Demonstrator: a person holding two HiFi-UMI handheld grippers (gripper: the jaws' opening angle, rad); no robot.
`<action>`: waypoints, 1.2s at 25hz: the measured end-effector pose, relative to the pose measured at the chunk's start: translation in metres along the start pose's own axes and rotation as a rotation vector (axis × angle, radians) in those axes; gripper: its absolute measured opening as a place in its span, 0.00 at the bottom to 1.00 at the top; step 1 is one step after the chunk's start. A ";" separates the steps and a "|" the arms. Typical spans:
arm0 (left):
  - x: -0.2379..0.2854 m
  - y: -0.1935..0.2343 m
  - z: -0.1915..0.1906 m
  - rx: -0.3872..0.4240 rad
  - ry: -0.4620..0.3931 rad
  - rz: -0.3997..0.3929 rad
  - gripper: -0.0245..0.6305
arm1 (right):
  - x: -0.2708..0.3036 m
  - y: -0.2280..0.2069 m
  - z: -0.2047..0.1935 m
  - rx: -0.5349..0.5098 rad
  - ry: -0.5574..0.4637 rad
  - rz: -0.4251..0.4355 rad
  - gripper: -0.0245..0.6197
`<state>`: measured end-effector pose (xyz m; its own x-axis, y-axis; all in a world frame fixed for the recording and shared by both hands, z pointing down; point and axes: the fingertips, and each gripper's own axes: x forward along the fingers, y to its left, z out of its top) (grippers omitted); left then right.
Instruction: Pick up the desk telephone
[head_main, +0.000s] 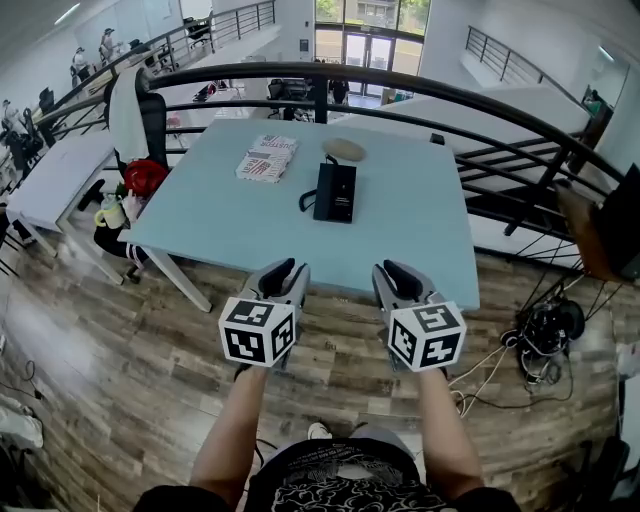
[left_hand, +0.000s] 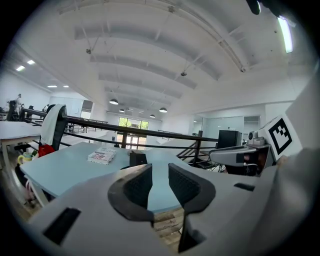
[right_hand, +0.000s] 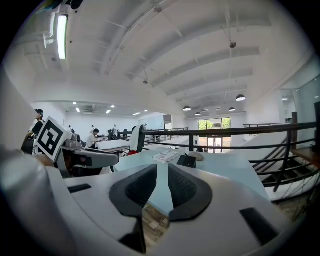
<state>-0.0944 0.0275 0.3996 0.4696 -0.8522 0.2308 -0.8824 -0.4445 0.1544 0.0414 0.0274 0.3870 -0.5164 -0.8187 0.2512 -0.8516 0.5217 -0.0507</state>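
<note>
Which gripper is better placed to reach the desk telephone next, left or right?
Left, narrowly: the desk telephone seems slightly nearer the left gripper than the right gripper; both are open, empty, by the table edge.

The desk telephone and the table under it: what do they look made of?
Desk telephone: probably black plastic with a matte finish; the moulded casing shows little glare. Table: smooth pale blue top, possibly laminate or painted board; the colour is even, with a soft sheen.

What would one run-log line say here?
stage: pre-grasp | left gripper: open, empty | right gripper: open, empty | desk telephone: on table, untouched
</note>
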 end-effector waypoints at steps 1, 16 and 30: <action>0.001 0.004 0.000 -0.004 -0.001 0.000 0.17 | 0.003 0.001 0.000 0.001 0.001 -0.001 0.12; 0.044 0.037 -0.002 -0.043 0.016 0.004 0.27 | 0.049 -0.025 -0.004 0.037 0.009 -0.002 0.22; 0.147 0.071 0.021 -0.070 0.052 0.016 0.34 | 0.132 -0.103 0.009 0.063 0.036 0.030 0.31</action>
<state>-0.0887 -0.1351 0.4245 0.4582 -0.8427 0.2826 -0.8863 -0.4091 0.2171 0.0602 -0.1370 0.4170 -0.5392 -0.7930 0.2834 -0.8404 0.5288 -0.1193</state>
